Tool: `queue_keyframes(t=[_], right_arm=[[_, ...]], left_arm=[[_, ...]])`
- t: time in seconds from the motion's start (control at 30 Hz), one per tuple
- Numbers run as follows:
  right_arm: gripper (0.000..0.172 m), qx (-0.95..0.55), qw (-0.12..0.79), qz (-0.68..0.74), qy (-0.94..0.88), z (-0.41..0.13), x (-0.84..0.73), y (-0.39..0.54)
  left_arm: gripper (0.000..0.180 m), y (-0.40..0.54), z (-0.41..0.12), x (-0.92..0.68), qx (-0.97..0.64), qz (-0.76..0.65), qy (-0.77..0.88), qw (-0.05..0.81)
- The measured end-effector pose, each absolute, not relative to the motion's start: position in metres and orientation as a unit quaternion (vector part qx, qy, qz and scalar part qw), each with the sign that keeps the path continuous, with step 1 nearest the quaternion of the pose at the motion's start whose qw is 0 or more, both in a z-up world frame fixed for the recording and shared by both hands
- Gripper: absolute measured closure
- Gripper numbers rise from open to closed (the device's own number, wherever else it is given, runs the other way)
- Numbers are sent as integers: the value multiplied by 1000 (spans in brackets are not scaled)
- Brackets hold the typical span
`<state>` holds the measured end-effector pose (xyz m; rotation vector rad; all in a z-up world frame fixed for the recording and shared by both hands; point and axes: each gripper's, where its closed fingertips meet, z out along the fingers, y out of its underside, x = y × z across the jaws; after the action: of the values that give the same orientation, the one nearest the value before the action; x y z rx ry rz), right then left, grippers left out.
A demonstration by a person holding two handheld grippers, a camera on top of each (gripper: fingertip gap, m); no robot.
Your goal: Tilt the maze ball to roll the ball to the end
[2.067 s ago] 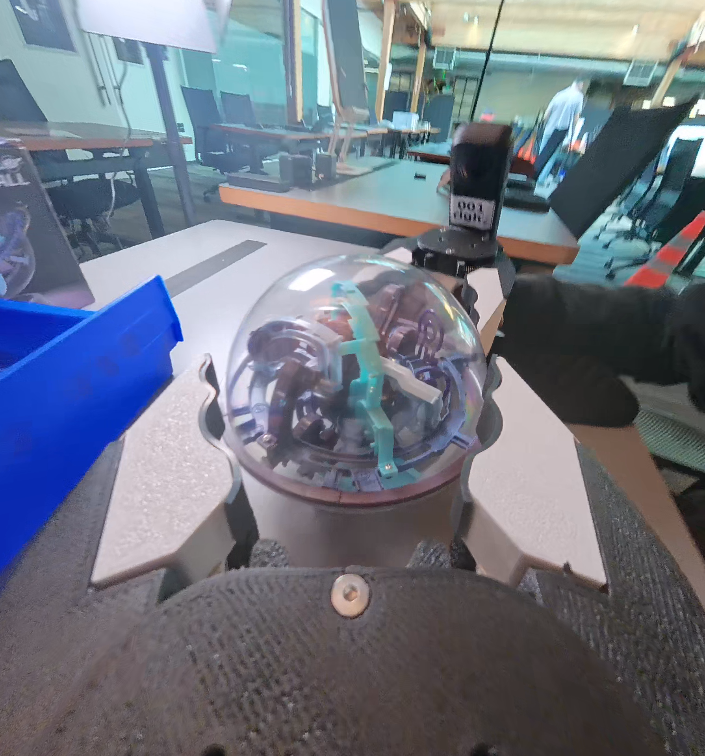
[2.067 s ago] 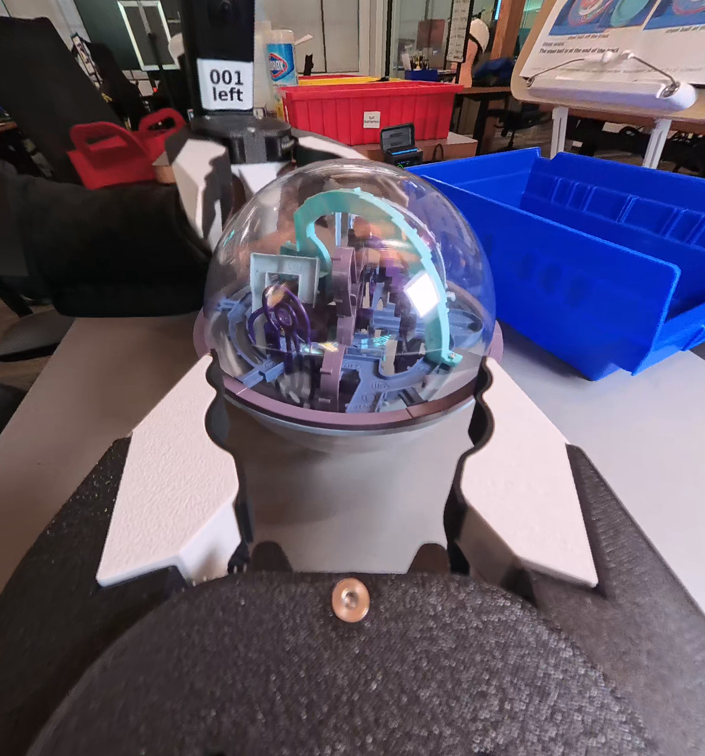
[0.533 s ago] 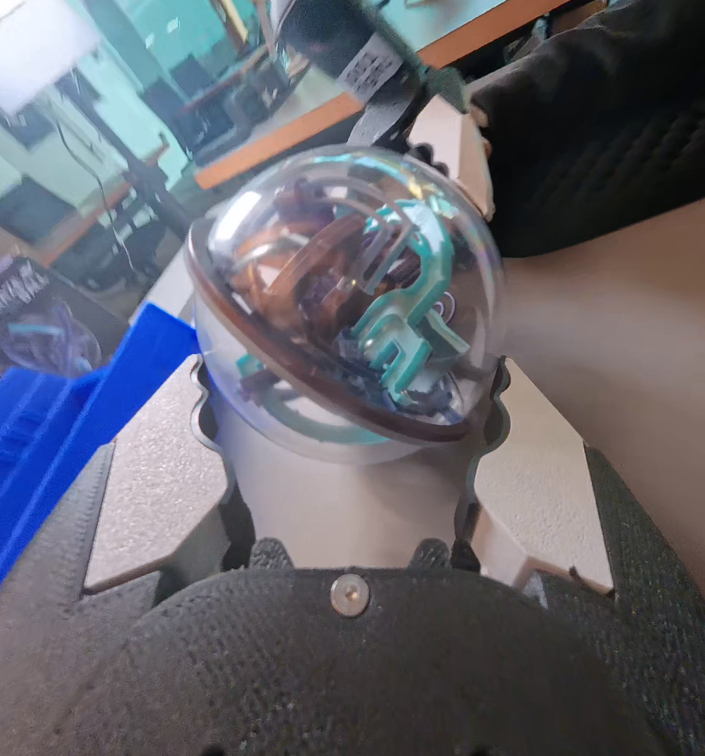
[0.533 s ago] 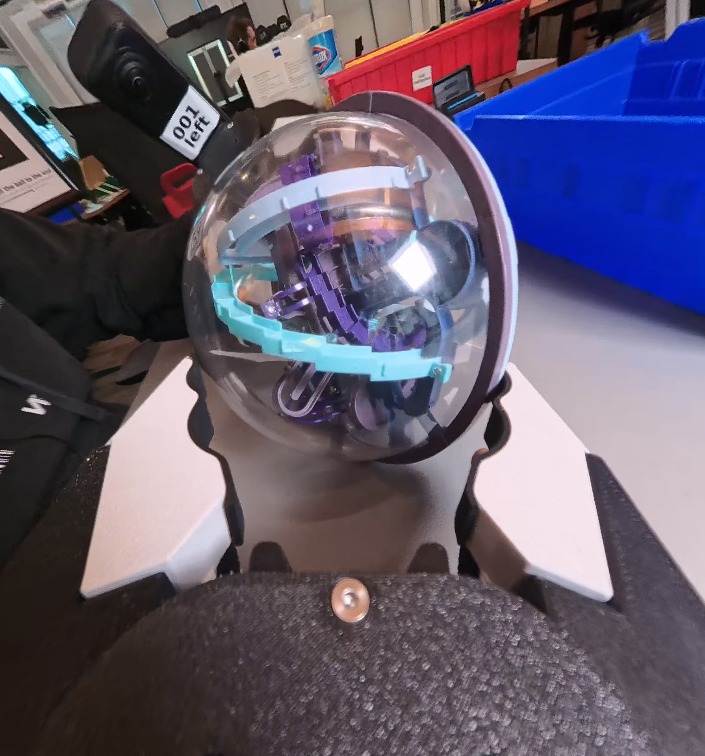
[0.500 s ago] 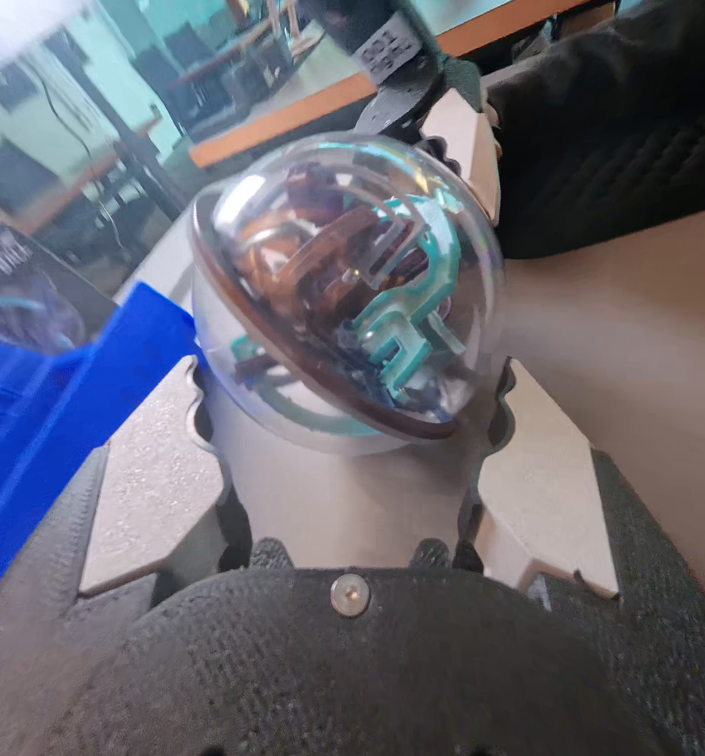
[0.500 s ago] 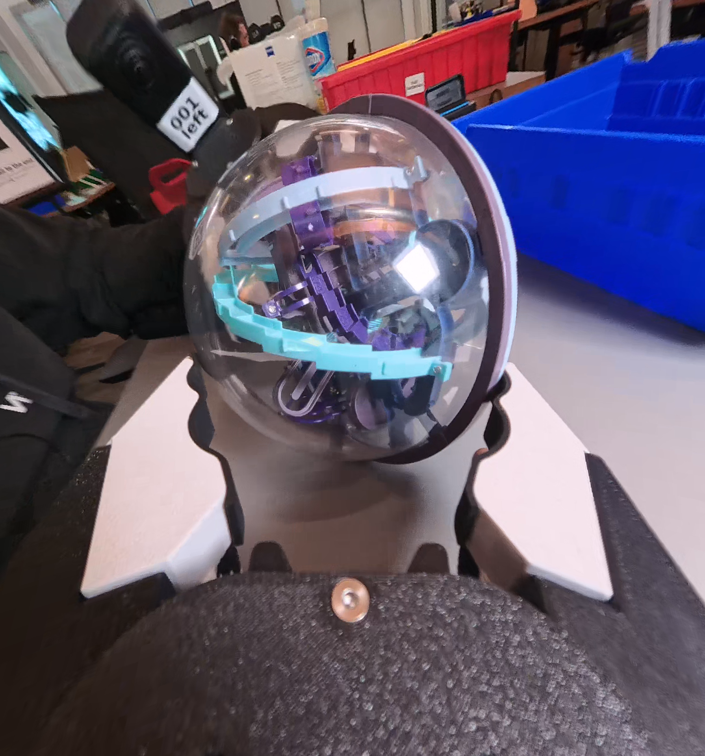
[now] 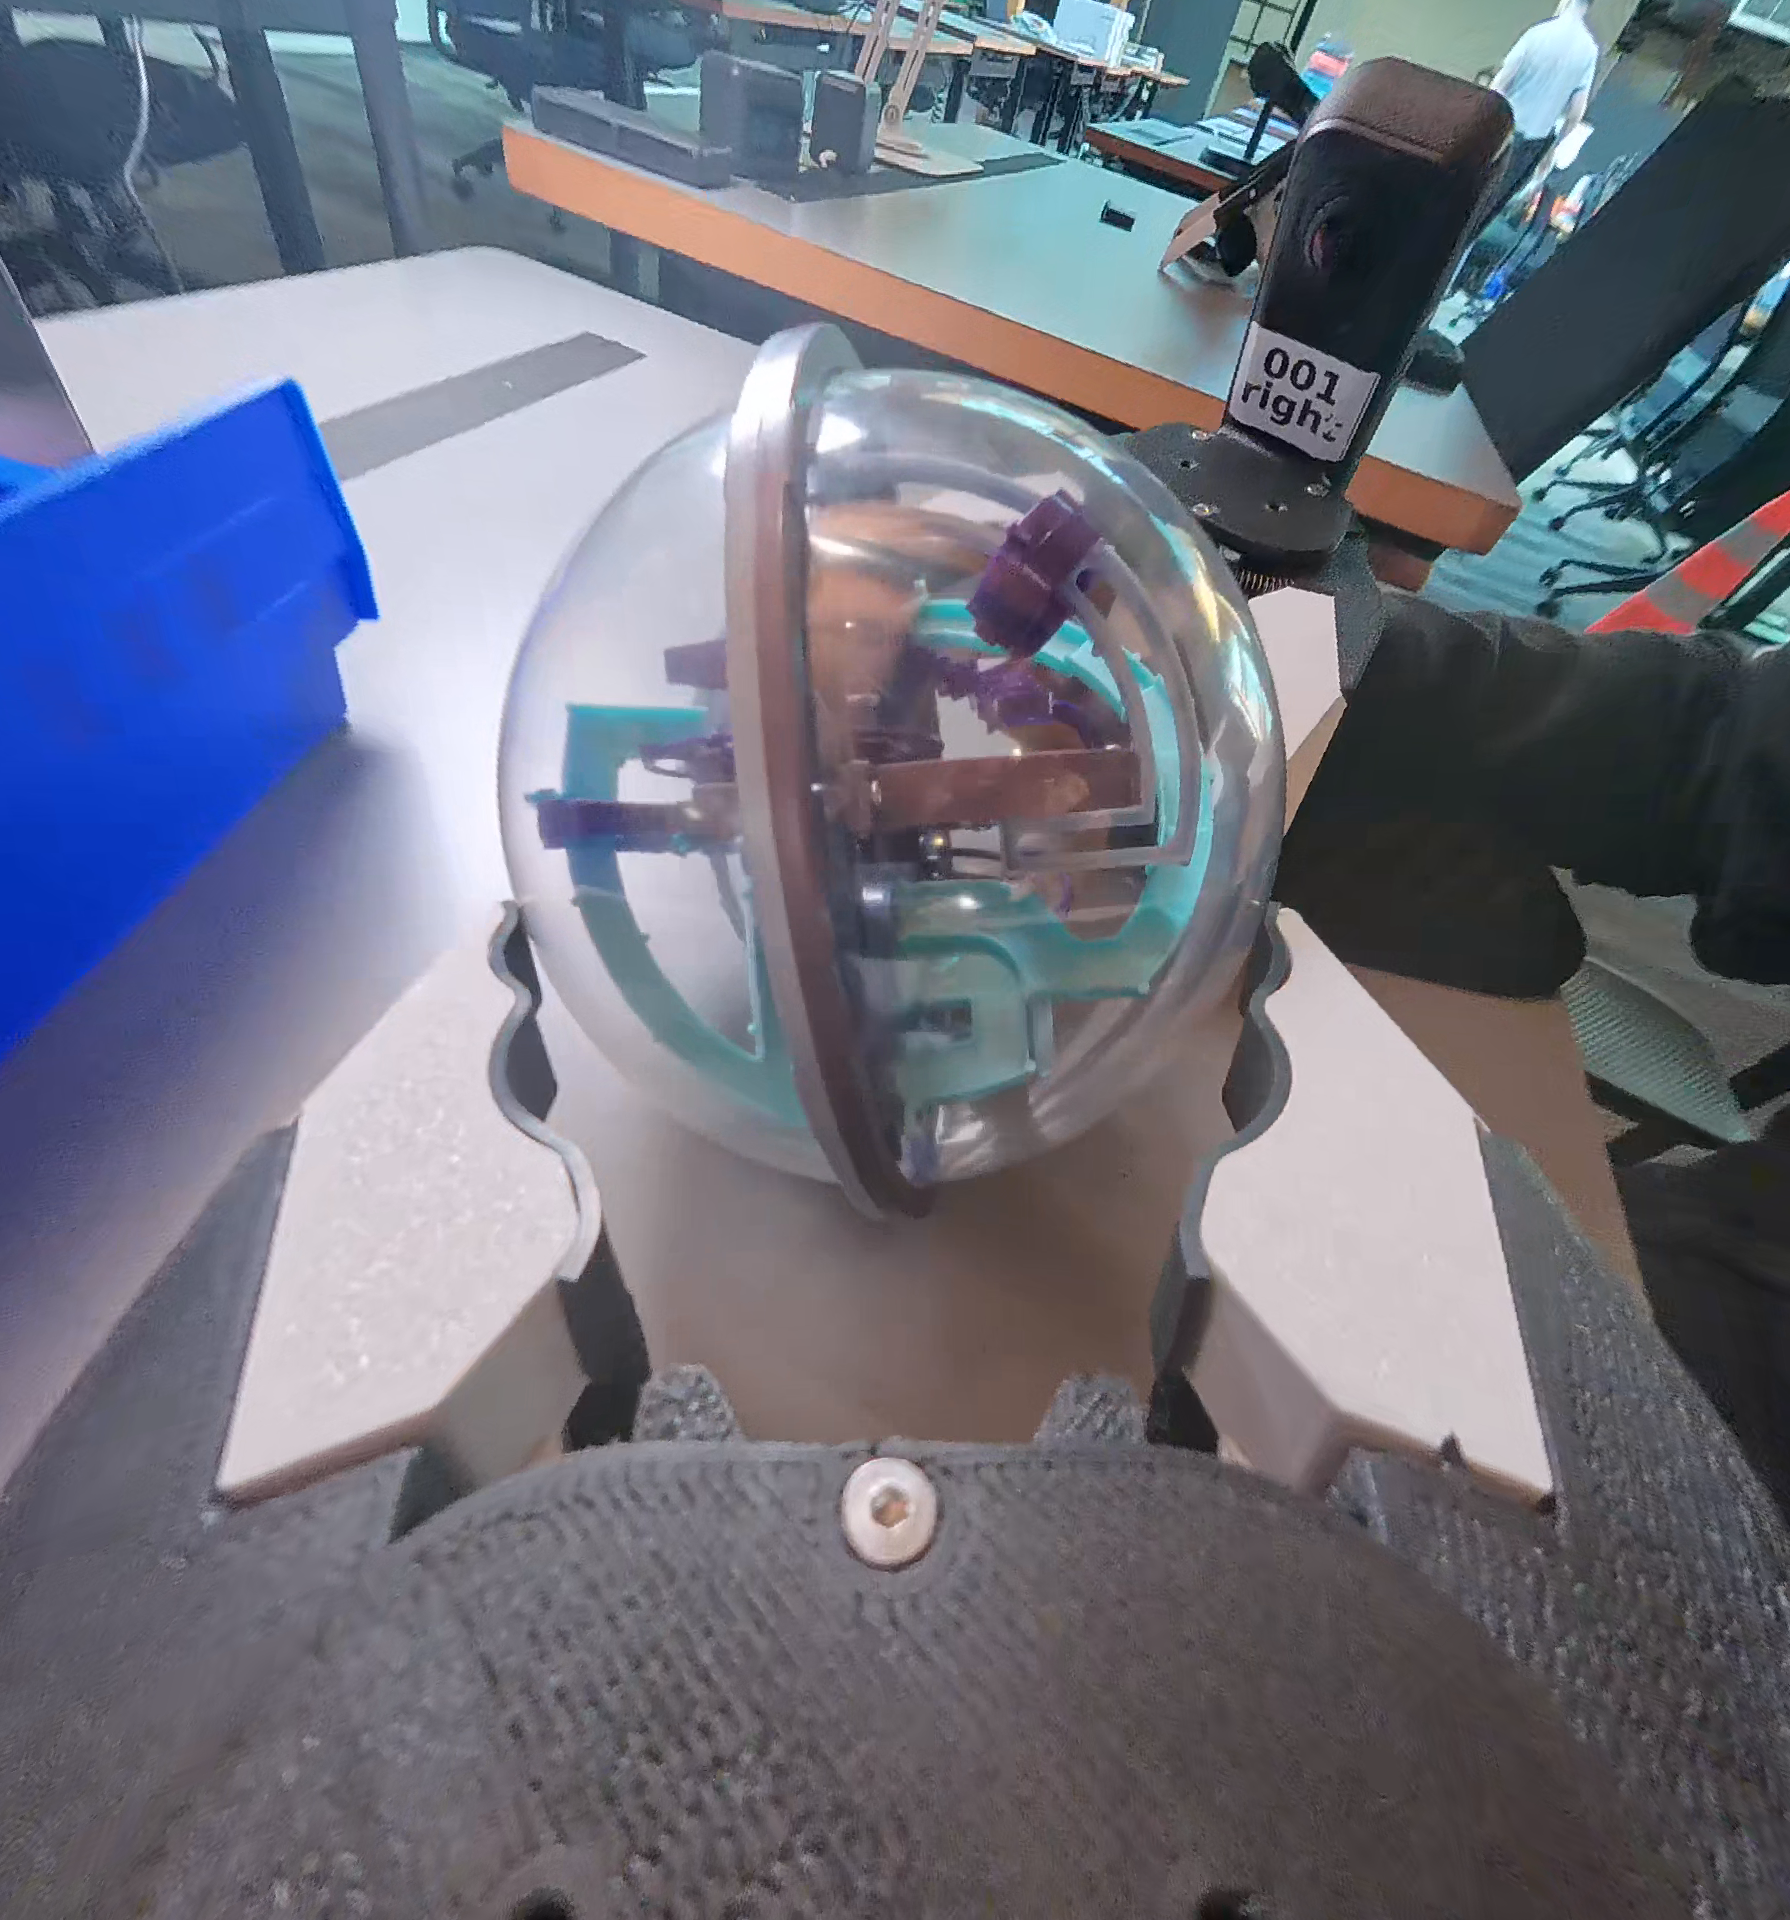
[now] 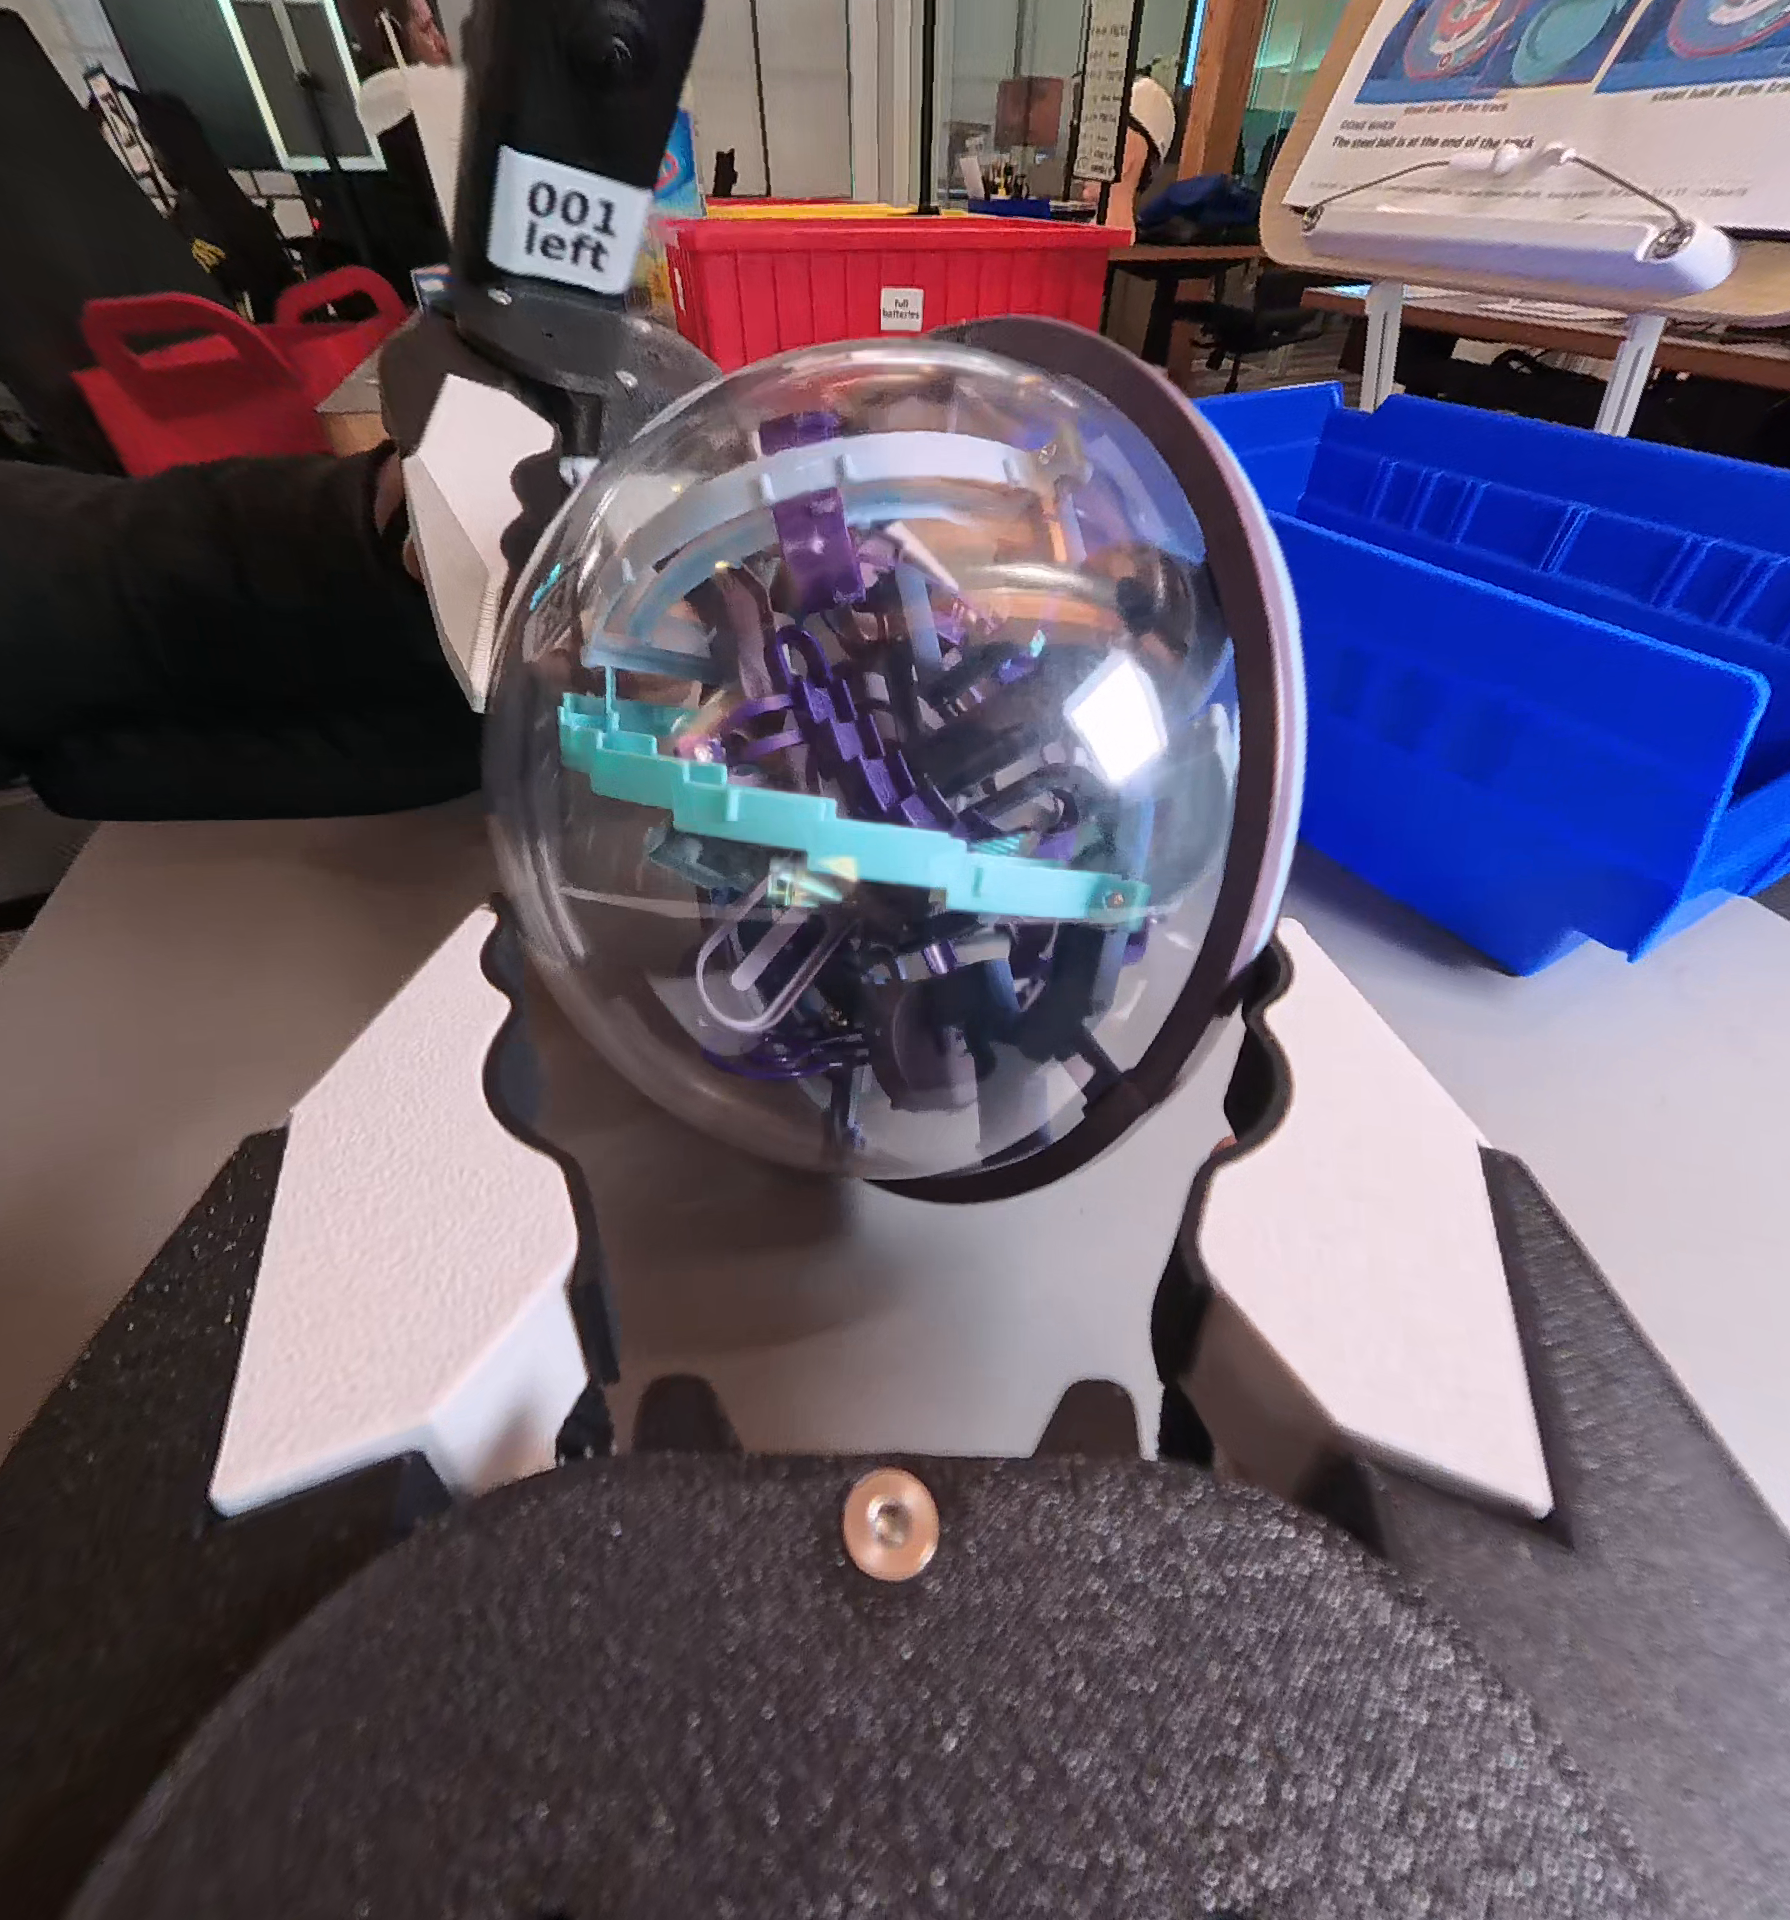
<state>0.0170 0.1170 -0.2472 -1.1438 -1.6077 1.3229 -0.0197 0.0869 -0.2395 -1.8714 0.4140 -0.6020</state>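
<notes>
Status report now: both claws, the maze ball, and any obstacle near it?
Both claws clamp maze ball from opposite sides: left claw, right claw. Ball's seam ring near upright. Blue bin close beside.

Landmark: maze ball [image 7: 886, 790], raised above the table [image 7: 849, 1299], seam ring near upright.

- Left gripper [image 7: 886, 935]: fingers pressed on two opposite sides of the maze ball.
- Right gripper [image 8: 886, 940]: fingers pressed on its two sides, facing the left gripper across it.
- Small ball [image 7: 935, 844]: inside, near the centre, on a track.
- Storage bin [image 8: 1556, 686]: on the table, just right of the maze ball in the right wrist view.
- Crate [image 8: 870, 281]: well behind.
</notes>
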Motion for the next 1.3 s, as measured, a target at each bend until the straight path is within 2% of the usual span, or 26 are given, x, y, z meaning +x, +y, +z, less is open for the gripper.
queue_keyframes(t=[0.57,1.3], right_arm=[[46,-435,368,479,-668,-261,20,111],[46,-431,363,498,-659,-257,21,108]], left_arm=[[50,79,-220,-15,-732,-130,303,596],[51,75,-221,-15,-716,-119,326,606]])
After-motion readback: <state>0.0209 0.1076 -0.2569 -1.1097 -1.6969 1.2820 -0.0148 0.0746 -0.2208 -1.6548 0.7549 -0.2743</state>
